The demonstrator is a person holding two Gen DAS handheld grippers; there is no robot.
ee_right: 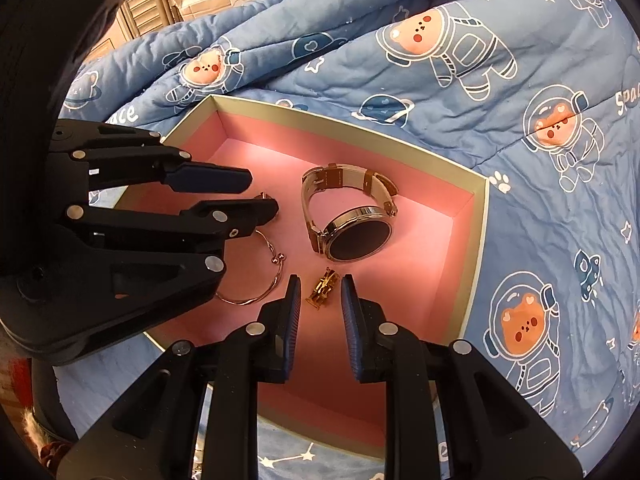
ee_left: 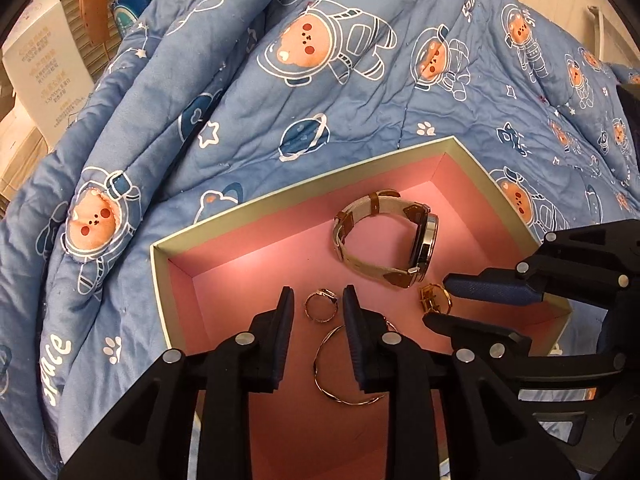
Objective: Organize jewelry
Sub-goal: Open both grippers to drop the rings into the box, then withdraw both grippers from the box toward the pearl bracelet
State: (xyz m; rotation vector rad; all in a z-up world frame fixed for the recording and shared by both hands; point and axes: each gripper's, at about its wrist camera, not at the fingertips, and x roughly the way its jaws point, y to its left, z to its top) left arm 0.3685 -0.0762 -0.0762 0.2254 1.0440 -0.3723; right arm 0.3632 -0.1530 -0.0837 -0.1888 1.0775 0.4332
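A pink-lined box (ee_left: 240, 208) (ee_right: 480, 200) lies on the bed. In it are a watch with a beige strap (ee_left: 384, 236) (ee_right: 352, 216), a thin bangle (ee_left: 332, 376) (ee_right: 264, 276), a small round ring (ee_left: 321, 306) and a gold ring (ee_left: 434, 298) (ee_right: 323, 288). My left gripper (ee_left: 317, 300) (ee_right: 262, 192) is open over the box, its fingers either side of the small ring. My right gripper (ee_right: 319, 286) (ee_left: 436, 300) is open, its fingers either side of the gold ring. Neither holds anything.
A blue quilt with astronaut bears (ee_left: 360, 80) (ee_right: 520, 120) covers the bed around the box. White cardboard boxes (ee_left: 44, 64) and a slatted cabinet stand beyond the bed's far left edge.
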